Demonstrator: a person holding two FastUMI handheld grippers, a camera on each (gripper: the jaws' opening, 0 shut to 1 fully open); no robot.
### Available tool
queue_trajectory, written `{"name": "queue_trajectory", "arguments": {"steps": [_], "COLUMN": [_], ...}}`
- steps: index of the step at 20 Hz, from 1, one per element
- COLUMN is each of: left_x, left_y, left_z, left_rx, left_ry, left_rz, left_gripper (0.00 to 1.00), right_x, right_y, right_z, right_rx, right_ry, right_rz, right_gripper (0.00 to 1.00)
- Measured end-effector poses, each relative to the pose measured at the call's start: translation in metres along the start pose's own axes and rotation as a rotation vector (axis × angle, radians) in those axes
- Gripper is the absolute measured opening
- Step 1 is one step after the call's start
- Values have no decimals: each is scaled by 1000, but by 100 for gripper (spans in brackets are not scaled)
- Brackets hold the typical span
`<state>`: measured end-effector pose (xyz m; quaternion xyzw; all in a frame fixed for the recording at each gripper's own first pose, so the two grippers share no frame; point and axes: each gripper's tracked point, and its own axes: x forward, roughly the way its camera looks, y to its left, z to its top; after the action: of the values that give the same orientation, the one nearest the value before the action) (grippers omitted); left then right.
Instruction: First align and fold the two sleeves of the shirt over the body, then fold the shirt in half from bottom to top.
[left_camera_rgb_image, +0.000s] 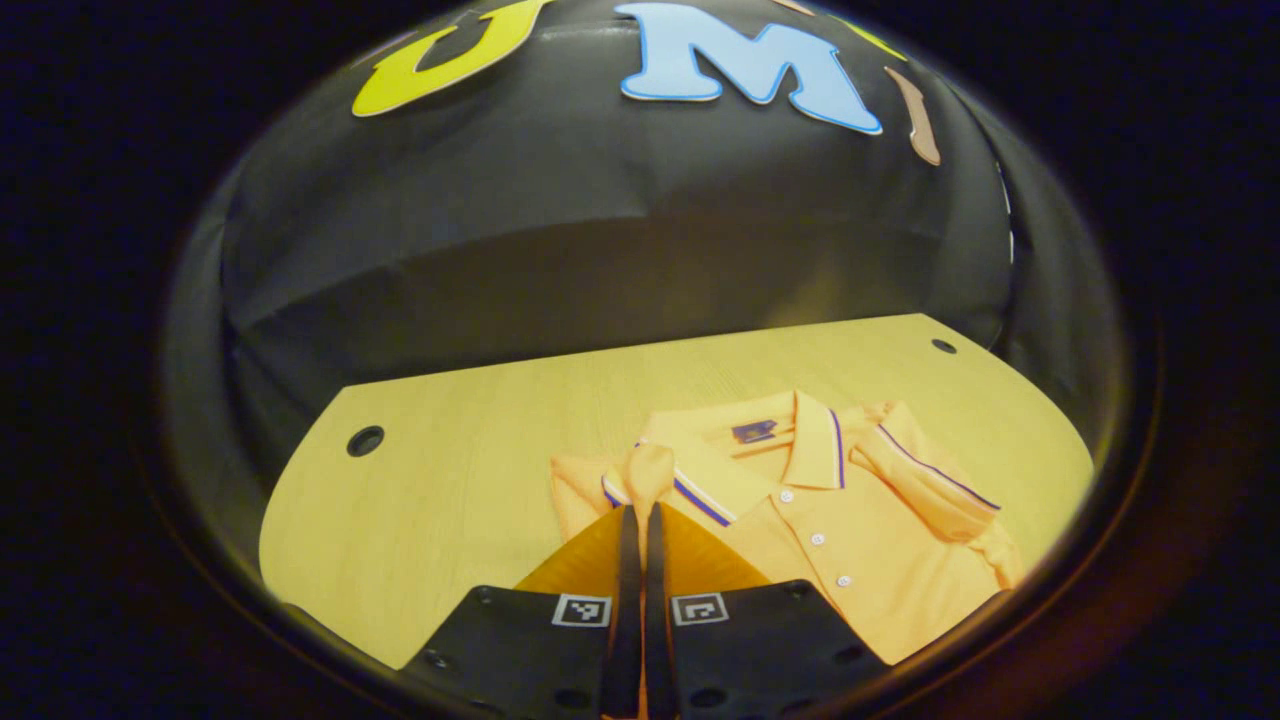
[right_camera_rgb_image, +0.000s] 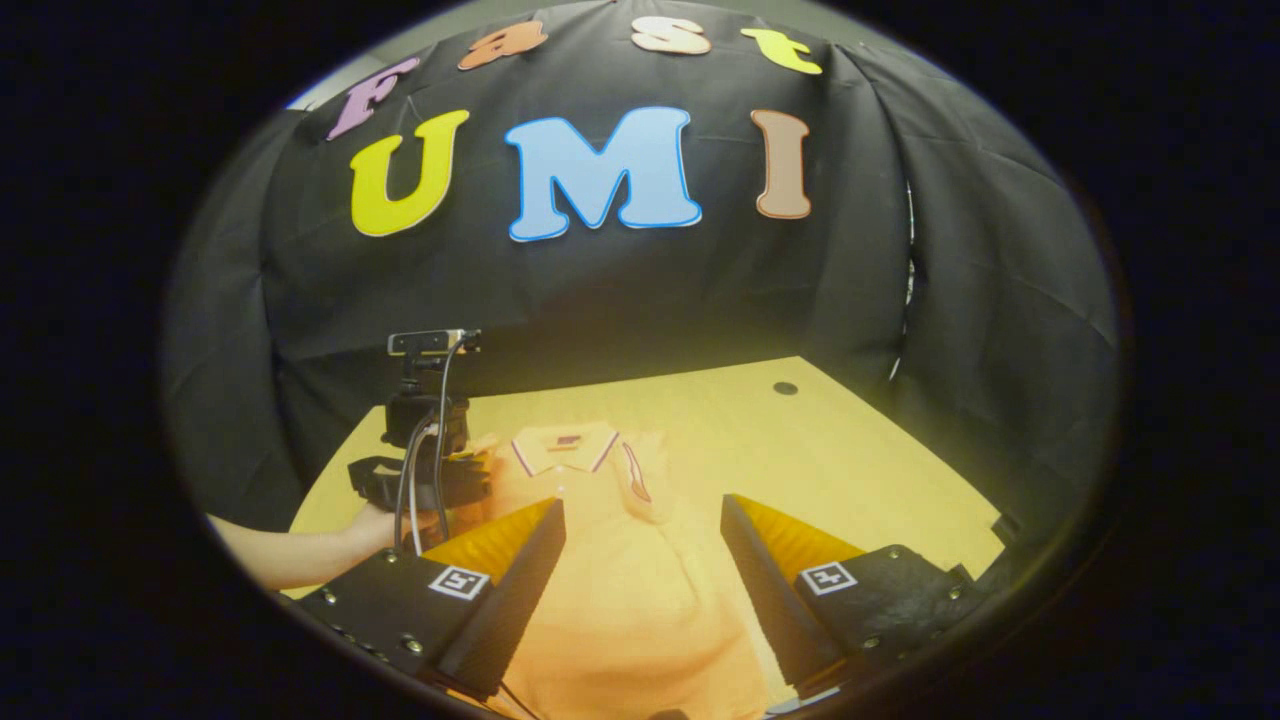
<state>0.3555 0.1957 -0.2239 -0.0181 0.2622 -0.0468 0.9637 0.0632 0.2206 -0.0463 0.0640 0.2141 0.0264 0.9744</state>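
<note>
An orange polo shirt (left_camera_rgb_image: 850, 560) lies collar-away on the wooden table (left_camera_rgb_image: 450, 480). In the left gripper view, one sleeve (left_camera_rgb_image: 930, 480) lies folded over the body at the right. The other sleeve (left_camera_rgb_image: 648, 475), with its striped cuff, rises from between the fingers of my left gripper (left_camera_rgb_image: 636, 515), which is shut on it. In the right gripper view, my right gripper (right_camera_rgb_image: 640, 515) hovers open above the lower body of the shirt (right_camera_rgb_image: 620, 590), touching nothing. The left gripper (right_camera_rgb_image: 420, 480), held by a hand (right_camera_rgb_image: 370, 525), sits at the shirt's left shoulder.
The table has round holes near its far corners (left_camera_rgb_image: 365, 440) (left_camera_rgb_image: 943, 346) (right_camera_rgb_image: 785, 388). Black cloth walls close in behind and beside the table. Bare tabletop (right_camera_rgb_image: 850, 450) spreads to the right of the shirt in the right gripper view.
</note>
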Motion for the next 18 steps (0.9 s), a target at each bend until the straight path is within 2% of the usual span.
{"name": "queue_trajectory", "arguments": {"steps": [4,7,11,12,15,18], "left_x": [-9,-23,-57,-66,-92,-121], "left_y": [-18,-24,-28,-28,-28,-26], "left_z": [2,4,3,2,-9,-22], "left_rx": [-2,-3,-28,-35,-54,-51], "left_ry": [7,-1,-24,-26,-32,-35], "left_rz": [-41,-46,-36,-31,-15,4], "left_gripper": [25,68,92,94,95,94], "right_x": [-6,-10,-16,-18,-21,-25], "right_y": [-3,-7,-18,-21,-30,-37], "right_z": [-2,-2,-12,-16,-32,-45], "right_rx": [-2,-6,-26,-35,-57,-67], "right_ry": [-7,-16,-15,-10,8,27], "right_rz": [5,20,48,58,83,109], "right_gripper": [97,97,99,97,99,97]}}
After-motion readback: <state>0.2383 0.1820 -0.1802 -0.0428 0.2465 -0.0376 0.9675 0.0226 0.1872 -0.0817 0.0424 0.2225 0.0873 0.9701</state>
